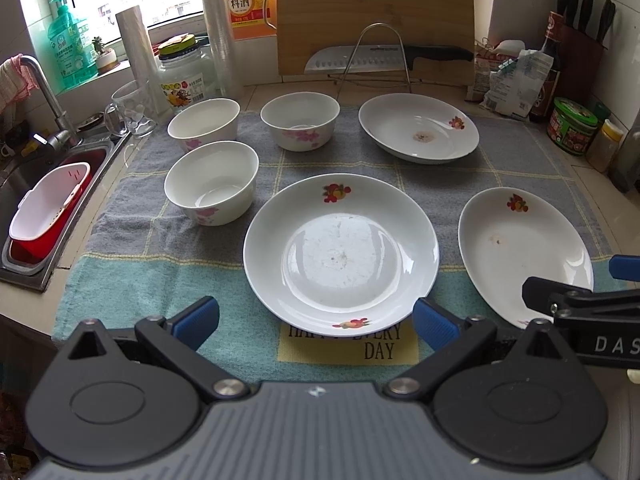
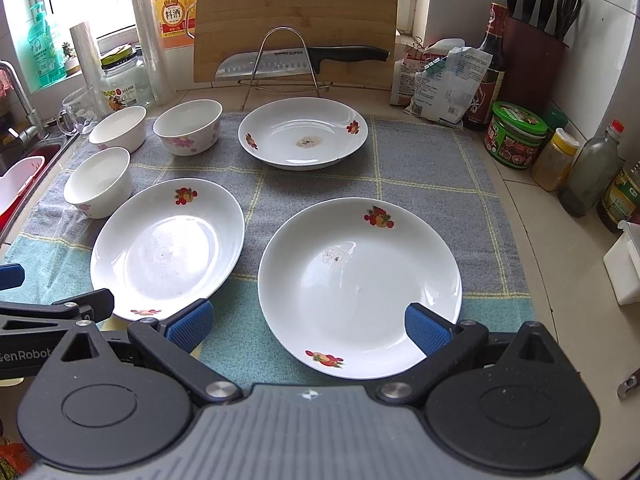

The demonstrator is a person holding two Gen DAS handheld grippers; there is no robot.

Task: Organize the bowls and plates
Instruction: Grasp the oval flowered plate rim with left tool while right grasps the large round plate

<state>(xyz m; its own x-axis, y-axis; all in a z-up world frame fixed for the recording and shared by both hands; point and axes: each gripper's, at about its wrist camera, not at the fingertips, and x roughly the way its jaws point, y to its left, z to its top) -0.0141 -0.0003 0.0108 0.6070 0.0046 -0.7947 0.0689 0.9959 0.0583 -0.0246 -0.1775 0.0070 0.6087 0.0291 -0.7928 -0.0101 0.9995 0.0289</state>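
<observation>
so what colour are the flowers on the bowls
Pink, on white bowls; clearest in the right wrist view.

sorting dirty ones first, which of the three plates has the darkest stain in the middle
The far plate, the one nearest the cutting board, has a distinct brownish spot at its centre. The two near plates show only faint marks.

Left gripper spread wide, blue pads far apart, holding nothing. Right gripper likewise agape and empty, level beside it at 3 o'clock.
</observation>
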